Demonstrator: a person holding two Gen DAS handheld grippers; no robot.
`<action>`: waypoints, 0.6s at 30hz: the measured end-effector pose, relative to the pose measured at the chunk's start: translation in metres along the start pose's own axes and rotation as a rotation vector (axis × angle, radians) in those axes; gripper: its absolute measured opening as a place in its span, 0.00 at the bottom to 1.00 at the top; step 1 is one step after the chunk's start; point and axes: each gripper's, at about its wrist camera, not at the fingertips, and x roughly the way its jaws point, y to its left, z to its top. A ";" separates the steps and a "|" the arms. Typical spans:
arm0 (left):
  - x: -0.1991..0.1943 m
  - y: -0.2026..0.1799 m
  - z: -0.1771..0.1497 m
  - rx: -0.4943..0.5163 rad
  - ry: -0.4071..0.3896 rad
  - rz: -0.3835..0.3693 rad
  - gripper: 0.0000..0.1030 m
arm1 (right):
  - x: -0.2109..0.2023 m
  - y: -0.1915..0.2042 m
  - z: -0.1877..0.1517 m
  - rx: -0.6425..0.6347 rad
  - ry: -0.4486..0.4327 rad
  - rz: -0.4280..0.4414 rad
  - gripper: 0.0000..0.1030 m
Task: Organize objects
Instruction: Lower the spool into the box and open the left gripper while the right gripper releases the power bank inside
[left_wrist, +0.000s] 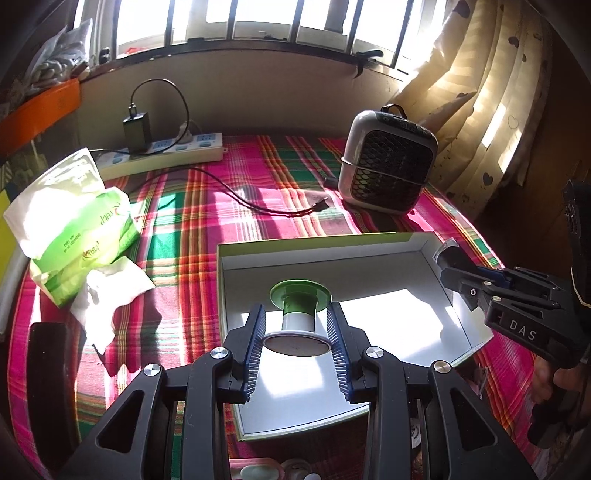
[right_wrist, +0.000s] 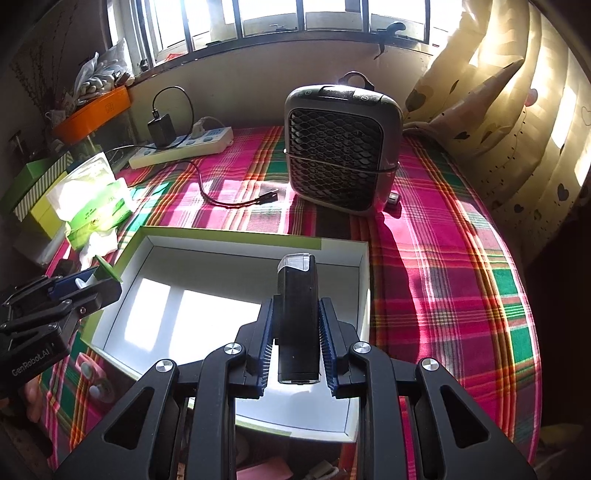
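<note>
The left gripper (left_wrist: 295, 339) is clamped on a green-and-white spool-shaped object (left_wrist: 298, 314) and the right gripper (right_wrist: 297, 339) grips an upright black device with a clear cap (right_wrist: 297, 314), both held above the open white box (left_wrist: 424, 254) on the plaid cloth (left_wrist: 221, 206).

open box (left_wrist: 458, 317) sat on the cloth-covered table (left_wrist: 207, 229), near the front edge. left gripper (left_wrist: 296, 339) hung over the box's left part, clamping a spool-shaped item (left_wrist: 298, 314). right gripper (right_wrist: 297, 341) hung over the box's right part, clamping an upright slim device (right_wrist: 297, 317). fan unit (right_wrist: 341, 147) stood behind the box, toward the right. power strip (left_wrist: 162, 155) lay at the back left by the wall, charger (left_wrist: 137, 129) plugged on it. loose cable (left_wrist: 266, 203) lay between strip and fan. tissue pack (left_wrist: 77, 229) sat left of the box. small items at the front edge, possibly clips, too hidden to tell.
</note>
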 end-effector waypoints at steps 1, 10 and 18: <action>0.004 0.000 0.001 0.000 0.005 0.003 0.31 | 0.003 -0.002 0.001 0.004 0.006 0.001 0.24; 0.032 0.002 0.009 0.000 0.042 0.018 0.31 | 0.027 -0.011 0.005 0.014 0.041 -0.015 0.24; 0.048 0.003 0.013 0.010 0.062 0.026 0.31 | 0.041 -0.014 0.008 0.012 0.059 -0.020 0.24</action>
